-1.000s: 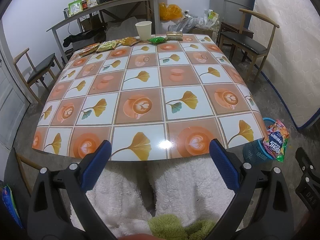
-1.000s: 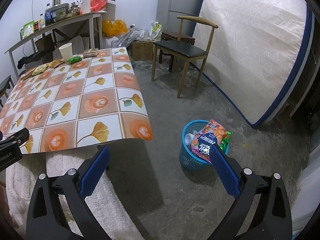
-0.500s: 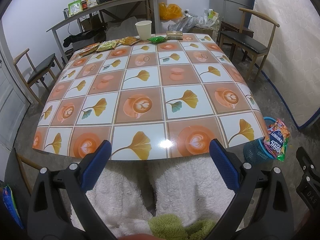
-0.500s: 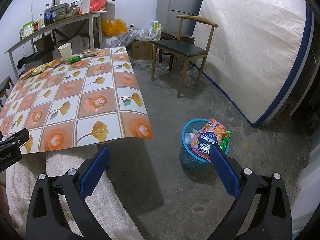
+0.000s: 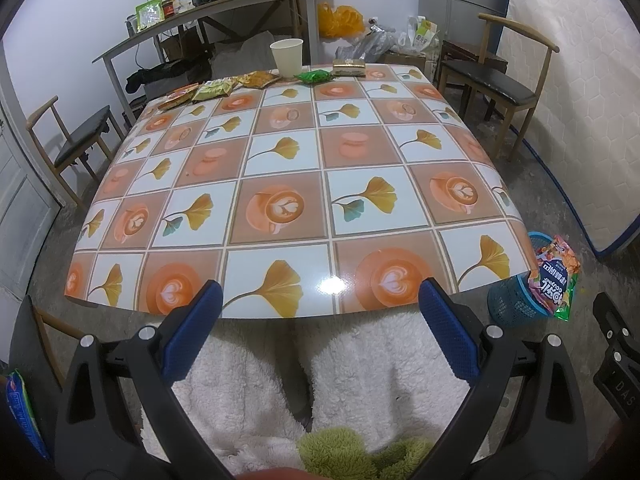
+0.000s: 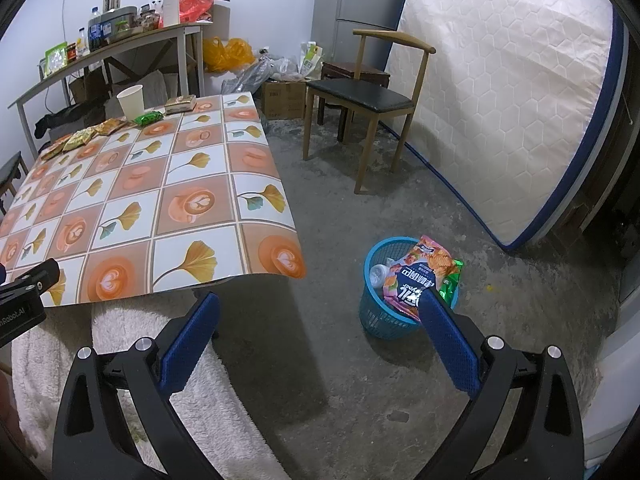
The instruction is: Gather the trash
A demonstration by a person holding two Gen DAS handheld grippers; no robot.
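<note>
My left gripper [image 5: 318, 300] is open over the near edge of the patterned table [image 5: 280, 184], holding nothing. At the table's far edge lie several snack wrappers [image 5: 216, 89], a green wrapper [image 5: 314, 76], a brown packet [image 5: 349, 67] and a white paper cup [image 5: 287, 59]. My right gripper [image 6: 318, 312] is open above the concrete floor. Right of it a blue trash basket [image 6: 380, 316] stands on the floor, with a large colourful snack bag [image 6: 420, 280] sticking out of it. The same basket [image 5: 516, 300] and bag [image 5: 554, 276] appear beside the table's near right corner.
A person's white fleecy lap [image 5: 360, 380] fills the space below the table edge. A wooden chair [image 6: 360, 96] stands beyond the basket, a mattress [image 6: 500, 100] leans on the right wall. A cluttered side table [image 5: 208, 20] is behind, another chair [image 5: 76, 144] at left.
Both views have shifted only slightly; the grippers stay open and nothing on the table or in the basket has moved.
</note>
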